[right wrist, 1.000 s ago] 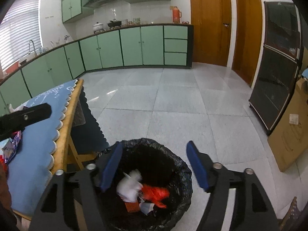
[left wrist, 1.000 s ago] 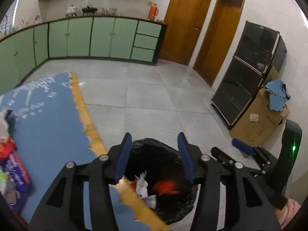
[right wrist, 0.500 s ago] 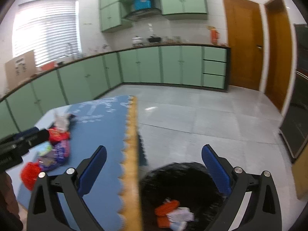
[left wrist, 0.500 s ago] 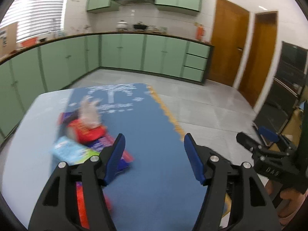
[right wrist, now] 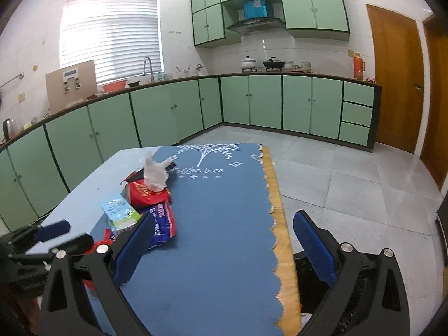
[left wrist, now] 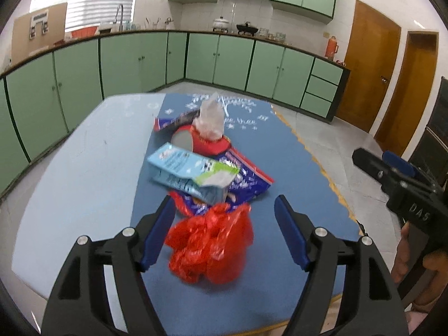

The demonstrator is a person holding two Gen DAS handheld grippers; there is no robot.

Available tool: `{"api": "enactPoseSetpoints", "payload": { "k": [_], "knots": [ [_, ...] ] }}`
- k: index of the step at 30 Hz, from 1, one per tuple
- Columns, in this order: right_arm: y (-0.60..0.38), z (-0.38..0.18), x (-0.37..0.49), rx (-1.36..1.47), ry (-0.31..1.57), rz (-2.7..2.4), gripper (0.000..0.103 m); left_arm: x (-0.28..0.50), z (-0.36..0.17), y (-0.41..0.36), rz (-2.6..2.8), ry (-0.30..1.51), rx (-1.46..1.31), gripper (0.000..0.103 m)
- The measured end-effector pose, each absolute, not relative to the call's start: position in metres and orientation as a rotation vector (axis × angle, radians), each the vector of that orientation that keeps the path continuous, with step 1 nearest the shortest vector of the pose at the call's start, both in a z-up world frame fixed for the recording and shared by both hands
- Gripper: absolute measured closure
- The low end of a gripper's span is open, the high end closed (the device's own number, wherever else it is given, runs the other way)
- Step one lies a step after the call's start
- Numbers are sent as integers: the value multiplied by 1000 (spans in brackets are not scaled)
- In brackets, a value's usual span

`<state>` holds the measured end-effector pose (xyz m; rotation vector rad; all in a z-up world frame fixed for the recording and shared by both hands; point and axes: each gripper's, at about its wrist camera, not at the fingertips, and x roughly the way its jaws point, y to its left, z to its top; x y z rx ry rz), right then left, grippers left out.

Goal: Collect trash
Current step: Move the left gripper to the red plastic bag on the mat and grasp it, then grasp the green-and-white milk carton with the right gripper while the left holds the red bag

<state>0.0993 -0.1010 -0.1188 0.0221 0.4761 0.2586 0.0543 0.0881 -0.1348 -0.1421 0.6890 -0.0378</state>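
The left gripper (left wrist: 222, 224) stood with its jaws spread wide and nothing between the pads, aimed at a crumpled red plastic bag (left wrist: 210, 247) that lay on the near end of the blue table mat (left wrist: 280, 154). The bag sat in the gap between the blue fingers, though the blur made it hard to say whether either pad touched it yet.

Beyond the bag, farther along the mat, the rest of the litter was piled together: a light blue carton (left wrist: 187, 173) lying across a purple and red snack wrapper (left wrist: 246, 173), then a red tissue pack (left wrist: 207, 142) with a white tissue standing out of its top, and a further purple wrapper (left wrist: 176, 120) at the far left of the heap.

The right gripper (right wrist: 224, 247) was likewise spread and empty, held over the near right part of the mat, well apart from the pile. Just past the mat's scalloped right edge and the wooden table rim (right wrist: 282, 224), the black-lined bin (right wrist: 310, 280) showed low on the floor, its contents hidden from this angle.

Judging by the heap, most of the job remained: at least five pieces were on the table, each needing a grasp and a carry rightward to the bin. The red bag looked the likely next pick.
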Motion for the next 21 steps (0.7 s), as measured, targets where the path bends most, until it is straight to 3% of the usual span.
{"api": "enactPoseSetpoints", "payload": {
  "k": [6, 13, 19, 21],
  "knots": [
    [-99, -120, 100, 27, 487, 252, 6, 57, -151, 90, -44, 735, -151, 37],
    [-92, -128, 101, -1, 515, 257, 6, 61, -163, 93, -59, 778, -169, 86],
    [-85, -133, 102, -21, 531, 275, 6, 49, -145, 97, -41, 700, -175, 100],
    [-82, -135, 102, -31, 538, 288, 6, 43, -133, 101, -33, 660, -182, 100]
  ]
}}
